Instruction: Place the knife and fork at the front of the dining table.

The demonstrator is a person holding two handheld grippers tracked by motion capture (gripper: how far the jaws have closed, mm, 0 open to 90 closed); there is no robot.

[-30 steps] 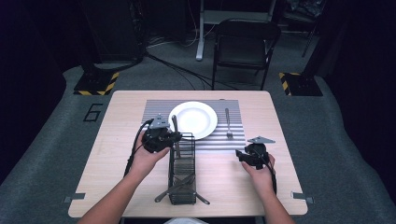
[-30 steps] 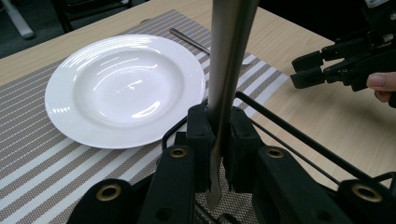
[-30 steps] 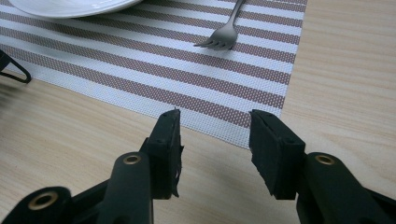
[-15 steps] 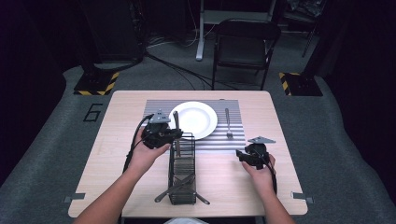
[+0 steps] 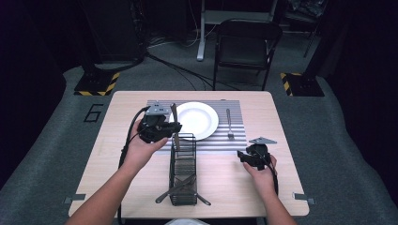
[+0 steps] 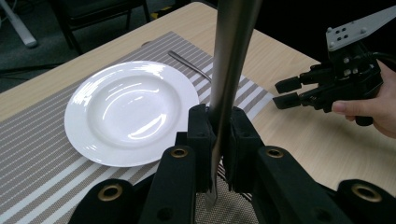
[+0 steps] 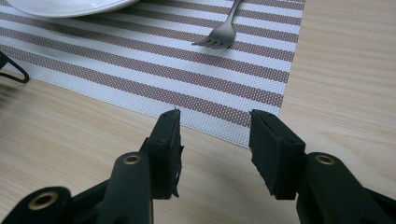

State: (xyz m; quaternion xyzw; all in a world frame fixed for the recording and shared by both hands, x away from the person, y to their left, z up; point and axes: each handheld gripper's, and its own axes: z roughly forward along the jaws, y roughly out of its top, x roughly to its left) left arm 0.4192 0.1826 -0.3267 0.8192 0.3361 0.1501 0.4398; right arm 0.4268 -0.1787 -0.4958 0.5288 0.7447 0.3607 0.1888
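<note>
A knife (image 6: 229,70) is clamped upright between the jaws of the left gripper (image 6: 218,135), above the wire rack (image 5: 183,164) and just beside the white plate (image 6: 126,109). The right gripper (image 7: 215,149) is held open and empty over the table (image 7: 345,70), near the striped placemat's (image 7: 140,70) corner, with a fork (image 7: 222,32) lying on the placemat beyond it.

The high view looks forward and down over the pale wooden counter (image 5: 234,168) from afar, while both gripper views sit close, sharing the round white plate (image 6: 126,109).

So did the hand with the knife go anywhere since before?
Yes. The left gripper has lifted the knife higher out of the wire caddy, so it now sits farther up against the white plate.
</note>
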